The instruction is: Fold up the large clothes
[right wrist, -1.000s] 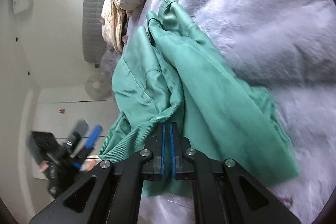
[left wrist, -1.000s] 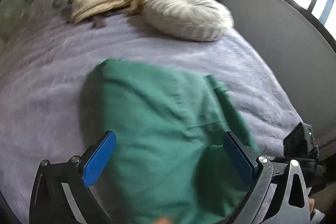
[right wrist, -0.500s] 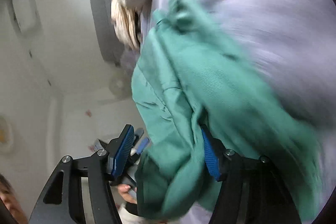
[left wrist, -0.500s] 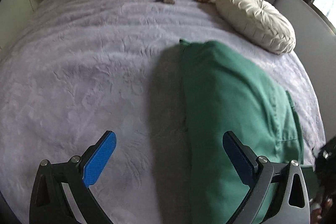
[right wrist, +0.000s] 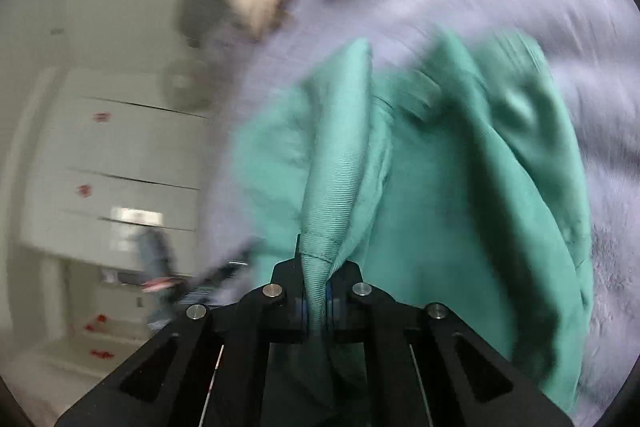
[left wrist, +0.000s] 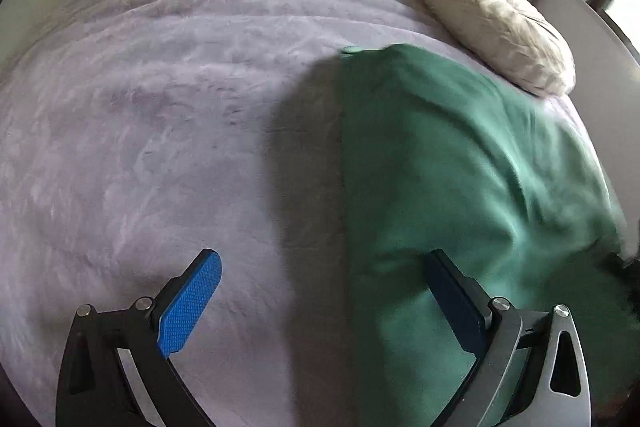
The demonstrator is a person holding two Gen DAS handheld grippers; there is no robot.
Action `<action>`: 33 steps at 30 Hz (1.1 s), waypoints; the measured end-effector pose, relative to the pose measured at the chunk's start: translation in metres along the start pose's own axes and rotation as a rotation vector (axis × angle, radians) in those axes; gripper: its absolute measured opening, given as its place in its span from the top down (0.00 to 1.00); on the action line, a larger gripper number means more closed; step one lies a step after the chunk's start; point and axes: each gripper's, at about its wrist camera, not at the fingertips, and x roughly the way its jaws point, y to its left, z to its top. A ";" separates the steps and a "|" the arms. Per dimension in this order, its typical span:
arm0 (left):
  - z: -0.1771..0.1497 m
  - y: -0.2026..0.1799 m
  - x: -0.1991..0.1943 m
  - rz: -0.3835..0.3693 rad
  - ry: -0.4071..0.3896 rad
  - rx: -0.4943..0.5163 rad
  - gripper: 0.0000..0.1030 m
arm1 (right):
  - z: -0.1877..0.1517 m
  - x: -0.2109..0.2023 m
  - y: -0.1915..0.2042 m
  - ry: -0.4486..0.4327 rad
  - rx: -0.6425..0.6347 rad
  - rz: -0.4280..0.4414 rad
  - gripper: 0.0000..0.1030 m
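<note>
My right gripper is clamped on a bunched ridge of the green garment, which spreads ahead of it and to its right over the purple bed cover. My left gripper hangs with its jaws wide apart, holding nothing; the garment lies ahead and under its right finger. I judge the main risk is that I pinch a thick wad, not a clean edge, so pulling would drag layers crooked. With only one hold, the cloth may swing and crumple. The plush cover could catch it, and the cream cushion beyond is close enough to snag.
</note>
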 end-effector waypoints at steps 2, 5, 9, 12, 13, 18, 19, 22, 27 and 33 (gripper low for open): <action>0.001 -0.018 -0.007 -0.010 -0.028 0.051 0.01 | 0.001 -0.023 0.020 -0.037 -0.065 0.030 0.94; -0.002 -0.050 0.001 0.004 -0.048 0.126 0.01 | 0.003 -0.042 0.021 -0.057 -0.104 -0.020 0.94; -0.007 -0.066 0.026 -0.034 -0.015 0.119 0.00 | 0.003 -0.046 -0.041 -0.062 0.012 -0.182 0.94; -0.010 -0.064 0.037 -0.045 0.009 0.096 0.00 | -0.004 -0.030 -0.078 -0.025 0.066 -0.252 0.92; -0.009 -0.063 0.036 -0.052 0.015 0.090 0.00 | -0.005 -0.031 -0.081 -0.034 0.085 -0.241 0.92; -0.010 -0.054 0.007 -0.004 0.007 0.139 0.00 | -0.008 -0.054 -0.069 -0.044 0.114 -0.286 0.81; -0.013 -0.052 -0.001 -0.006 0.001 0.149 0.00 | -0.011 -0.061 -0.063 -0.046 0.101 -0.299 0.78; -0.023 -0.044 -0.025 -0.025 -0.003 0.177 0.00 | -0.028 -0.087 -0.038 -0.068 0.075 -0.267 0.48; -0.054 -0.045 -0.043 -0.076 0.041 0.208 0.00 | -0.059 -0.097 -0.010 -0.049 0.015 -0.266 0.46; -0.112 -0.042 -0.021 -0.054 0.105 0.280 0.00 | -0.102 -0.083 -0.049 0.028 0.075 -0.494 0.96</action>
